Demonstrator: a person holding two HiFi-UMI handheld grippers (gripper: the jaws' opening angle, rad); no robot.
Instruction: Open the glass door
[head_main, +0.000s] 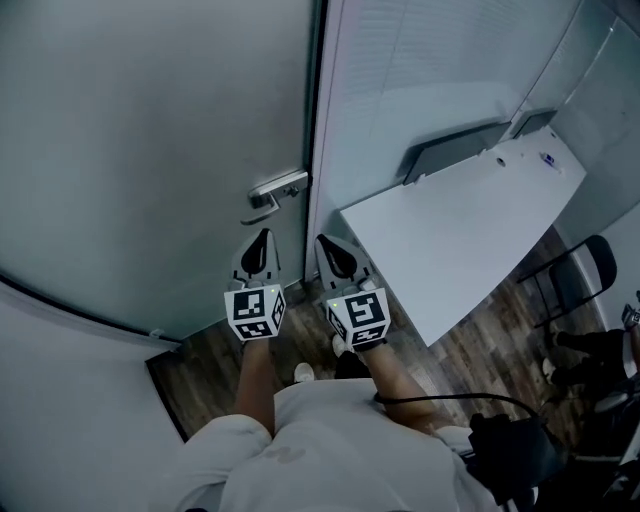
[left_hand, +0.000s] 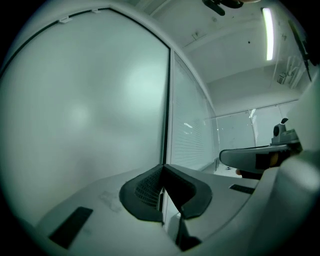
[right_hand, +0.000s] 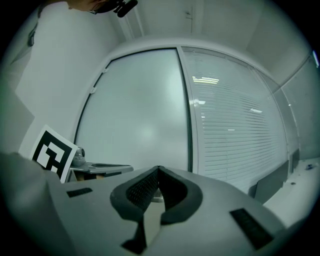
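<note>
The frosted glass door (head_main: 150, 150) fills the left of the head view, and its silver lever handle (head_main: 278, 190) sits at its right edge beside the dark door frame (head_main: 315, 120). My left gripper (head_main: 262, 238) is shut and empty, its tip just below the handle and apart from it. Beside it, my right gripper (head_main: 323, 242) is also shut and empty, in front of the frame. In the left gripper view the shut left gripper (left_hand: 162, 168) faces the door (left_hand: 85, 115). The right gripper view has the right gripper (right_hand: 157, 170) before the door (right_hand: 140, 115).
A white table (head_main: 470, 230) stands close on the right against a glass partition with blinds (head_main: 430, 70). A dark chair (head_main: 580, 275) and a seated person's legs (head_main: 590, 350) are farther right. A wood floor (head_main: 215, 365) lies underfoot. A white wall (head_main: 70, 400) stands at the left.
</note>
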